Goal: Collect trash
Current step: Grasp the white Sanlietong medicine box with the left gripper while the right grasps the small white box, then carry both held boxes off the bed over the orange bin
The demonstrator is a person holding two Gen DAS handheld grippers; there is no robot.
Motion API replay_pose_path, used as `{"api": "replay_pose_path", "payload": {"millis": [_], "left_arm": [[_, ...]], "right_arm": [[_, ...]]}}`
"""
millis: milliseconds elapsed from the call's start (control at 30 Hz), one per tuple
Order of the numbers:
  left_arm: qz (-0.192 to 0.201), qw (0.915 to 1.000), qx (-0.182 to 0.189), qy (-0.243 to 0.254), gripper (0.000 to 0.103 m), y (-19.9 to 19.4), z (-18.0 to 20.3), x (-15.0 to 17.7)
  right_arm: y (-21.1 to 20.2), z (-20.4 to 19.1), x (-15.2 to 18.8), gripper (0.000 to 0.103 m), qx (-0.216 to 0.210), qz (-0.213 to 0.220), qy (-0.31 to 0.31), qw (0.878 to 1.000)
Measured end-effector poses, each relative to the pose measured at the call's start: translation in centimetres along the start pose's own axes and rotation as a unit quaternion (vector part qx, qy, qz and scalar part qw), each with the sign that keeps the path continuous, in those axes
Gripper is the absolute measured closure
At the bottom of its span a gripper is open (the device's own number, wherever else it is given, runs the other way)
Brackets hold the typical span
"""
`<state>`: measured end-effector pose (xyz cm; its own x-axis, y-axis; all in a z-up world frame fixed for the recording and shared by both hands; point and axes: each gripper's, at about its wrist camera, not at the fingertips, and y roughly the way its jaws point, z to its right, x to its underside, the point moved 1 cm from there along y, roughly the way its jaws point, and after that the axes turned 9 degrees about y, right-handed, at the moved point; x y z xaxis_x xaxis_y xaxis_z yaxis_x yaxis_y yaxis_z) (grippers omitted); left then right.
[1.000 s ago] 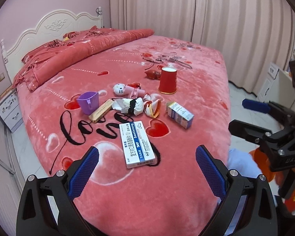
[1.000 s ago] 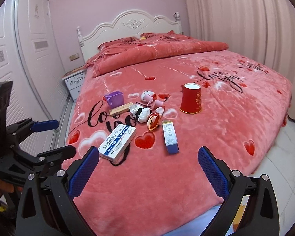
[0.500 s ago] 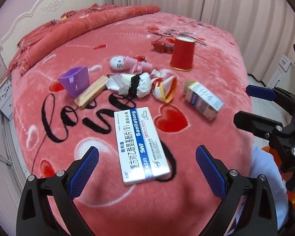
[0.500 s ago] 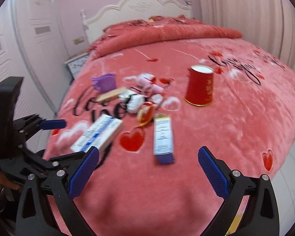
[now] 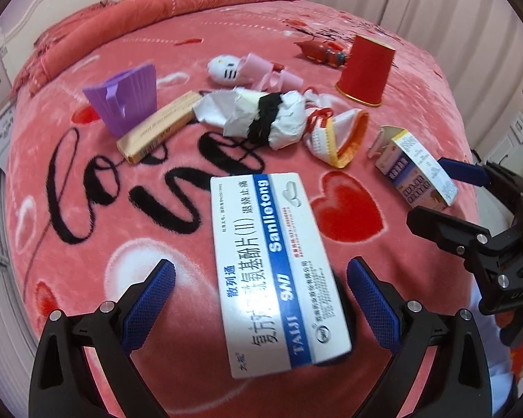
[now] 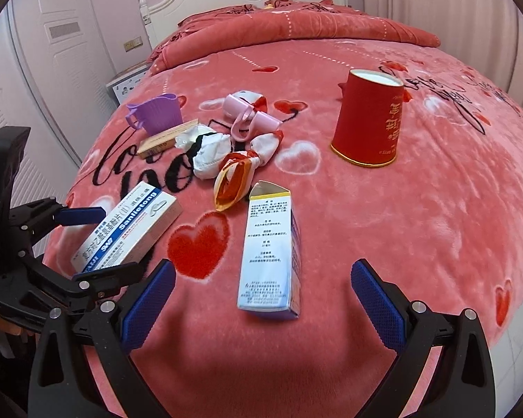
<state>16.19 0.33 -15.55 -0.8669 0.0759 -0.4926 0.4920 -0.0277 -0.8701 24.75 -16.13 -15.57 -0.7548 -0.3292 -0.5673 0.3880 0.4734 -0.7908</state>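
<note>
A white and blue medicine box [image 5: 275,271] lies flat on the red bedspread, its near end between the fingers of my open left gripper [image 5: 261,304]; it also shows in the right wrist view [image 6: 129,226]. A smaller open carton [image 6: 270,250] lies just ahead of my open right gripper [image 6: 263,306]; the left wrist view shows it too [image 5: 415,169]. Behind them lie crumpled white paper [image 5: 254,118], a crushed orange-rimmed paper cup [image 5: 341,139] and a thin tan box [image 5: 157,127]. Neither gripper touches anything.
An upside-down red paper cup [image 6: 369,122] stands at the back right. A purple cup [image 6: 157,116], a pink Hello Kitty toy [image 5: 247,69] and a red toy [image 5: 322,50] lie further back. The bed edge is near me. White wardrobe doors [image 6: 52,52] stand left.
Both grippers have moved forward and down toward the bed. The white and blue box now reaches between the left fingers, and the small carton sits just ahead of the right ones. Both stayed open.
</note>
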Motion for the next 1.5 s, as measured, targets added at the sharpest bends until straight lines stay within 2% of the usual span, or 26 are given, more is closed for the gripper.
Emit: {"api": "replay_pose_path", "payload": {"millis": [67, 133, 167, 233, 300, 367, 400, 567, 967, 1233, 1500], "left_arm": [[-0.001, 1.0000, 0.004, -0.001, 0.006, 0.2, -0.2, 0.0], [0.001, 1.0000, 0.008, -0.001, 0.006, 0.3, -0.3, -0.1], [0.002, 1.0000, 0.009, 0.000, 0.009, 0.4, -0.3, -0.1], [0.002, 0.9999, 0.010, 0.001, 0.026, 0.5, -0.5, 0.0], [0.002, 0.9999, 0.013, 0.004, 0.029, 0.6, -0.6, 0.1], [0.000, 0.9999, 0.012, 0.010, 0.038, 0.7, -0.7, 0.1], [0.002, 0.9998, 0.012, 0.015, 0.042, 0.6, -0.7, 0.2], [0.010, 0.9993, 0.027, 0.025, 0.043, -0.4, -1.0, 0.6], [0.066, 0.9937, 0.048, 0.077, 0.043, -8.6, 1.1, 2.4], [0.104, 0.9846, 0.076, 0.118, 0.043, -13.4, 3.6, 4.2], [0.119, 0.9713, 0.107, 0.176, 0.043, -15.1, 8.3, 4.7]], "right_arm": [[0.9, 0.1, -0.1, 0.028, 0.010, -0.012, -0.004, 1.000], [1.4, 0.1, 0.0, 0.034, 0.017, -0.014, -0.007, 1.000], [1.5, 0.1, 0.0, 0.037, 0.018, -0.013, -0.009, 1.000], [1.7, 0.3, -0.1, 0.049, 0.029, -0.009, -0.012, 0.999], [1.8, 0.8, -0.1, 0.071, 0.036, -0.007, -0.008, 0.999], [1.8, 1.3, -0.1, 0.077, 0.031, -0.006, -0.004, 0.999], [1.7, 1.3, -0.1, 0.078, 0.030, -0.004, -0.006, 1.000], [-0.2, 0.7, 0.5, 0.078, 0.011, 0.011, -0.004, 1.000], [-9.5, -4.5, 4.0, 0.078, -0.028, 0.045, -0.005, 0.999], [-15.7, -6.3, 8.5, 0.078, -0.034, 0.076, 0.036, 0.996], [-20.8, -5.5, 12.7, 0.078, -0.020, 0.109, 0.080, 0.991]]}}
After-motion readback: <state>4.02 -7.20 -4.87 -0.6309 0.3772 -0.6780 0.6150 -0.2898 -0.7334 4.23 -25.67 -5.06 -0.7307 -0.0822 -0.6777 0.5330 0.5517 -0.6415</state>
